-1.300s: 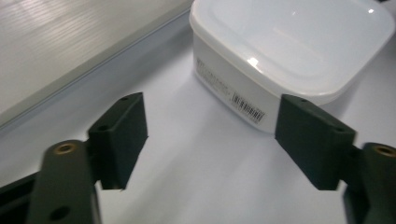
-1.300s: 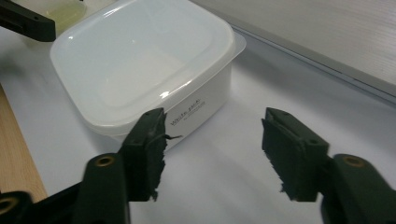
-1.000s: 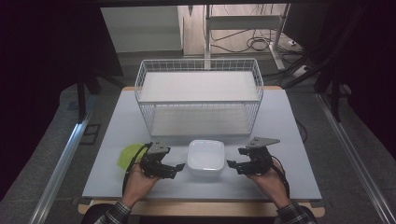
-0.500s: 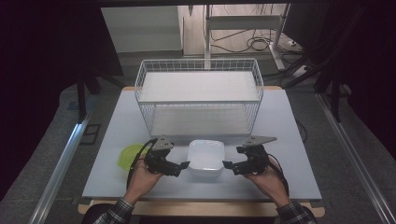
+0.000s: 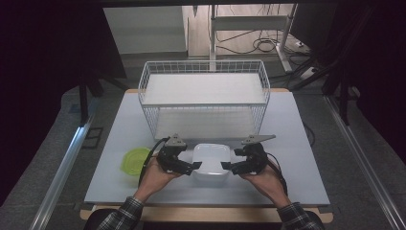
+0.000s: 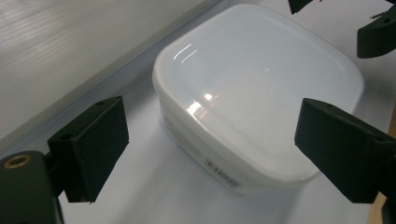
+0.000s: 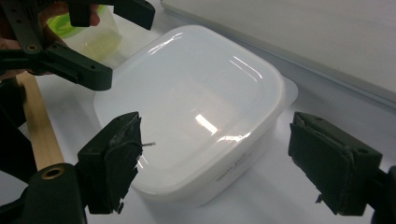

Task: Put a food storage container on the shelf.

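Note:
A white plastic container (image 5: 210, 158) with its lid on sits near the front of the table. My left gripper (image 5: 190, 167) is at its left side and my right gripper (image 5: 227, 167) at its right, both pointing inward. In the left gripper view the container (image 6: 261, 88) lies ahead between wide black jaws, with no pad touching it. In the right gripper view the container (image 7: 191, 98) sits between the jaws, with gaps on both sides. Both pairs of jaws have just been closing slightly, and nothing is gripped.
A tall white wire basket (image 5: 203, 103) stands behind the container across the middle of the white table (image 5: 119, 129). A yellow-green round cup (image 5: 134, 160) lies left of the left hand. The table's wooden front edge (image 5: 206, 214) is close to the forearms.
The left hand has moved right, bringing its gripper up to the container's left side. The right gripper has barely shifted. The container has stayed in place.

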Demonstrator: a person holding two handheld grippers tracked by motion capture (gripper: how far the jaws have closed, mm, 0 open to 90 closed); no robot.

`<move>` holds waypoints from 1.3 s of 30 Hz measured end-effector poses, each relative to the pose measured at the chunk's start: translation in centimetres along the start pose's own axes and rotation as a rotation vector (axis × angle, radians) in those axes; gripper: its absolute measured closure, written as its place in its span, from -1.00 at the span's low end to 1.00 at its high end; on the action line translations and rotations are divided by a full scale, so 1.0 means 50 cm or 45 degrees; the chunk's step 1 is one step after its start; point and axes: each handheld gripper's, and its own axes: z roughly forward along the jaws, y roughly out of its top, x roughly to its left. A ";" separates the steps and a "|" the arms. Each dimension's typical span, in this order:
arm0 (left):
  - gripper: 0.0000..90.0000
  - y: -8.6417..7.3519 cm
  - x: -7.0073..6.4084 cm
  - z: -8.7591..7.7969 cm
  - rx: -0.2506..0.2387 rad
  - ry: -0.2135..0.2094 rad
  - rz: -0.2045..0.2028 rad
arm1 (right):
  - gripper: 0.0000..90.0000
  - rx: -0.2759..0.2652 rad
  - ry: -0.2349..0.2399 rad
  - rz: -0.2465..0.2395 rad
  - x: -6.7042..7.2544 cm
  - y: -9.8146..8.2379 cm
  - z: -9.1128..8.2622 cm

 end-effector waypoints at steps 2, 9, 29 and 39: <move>-0.80 0.002 0.002 0.013 0.021 -0.035 0.002 | -0.59 0.021 0.005 0.007 -0.002 0.000 0.010; -0.82 0.003 0.004 0.032 0.029 -0.147 -0.068 | -0.48 0.071 0.060 0.072 -0.012 -0.005 0.033; 0.00 -0.015 -0.004 -0.016 0.032 -0.148 -0.220 | 0.30 0.097 0.127 0.288 -0.026 -0.009 -0.002; 0.33 -0.032 -0.022 -0.040 -0.007 -0.127 -0.245 | 0.52 0.044 0.140 0.333 -0.017 -0.015 -0.018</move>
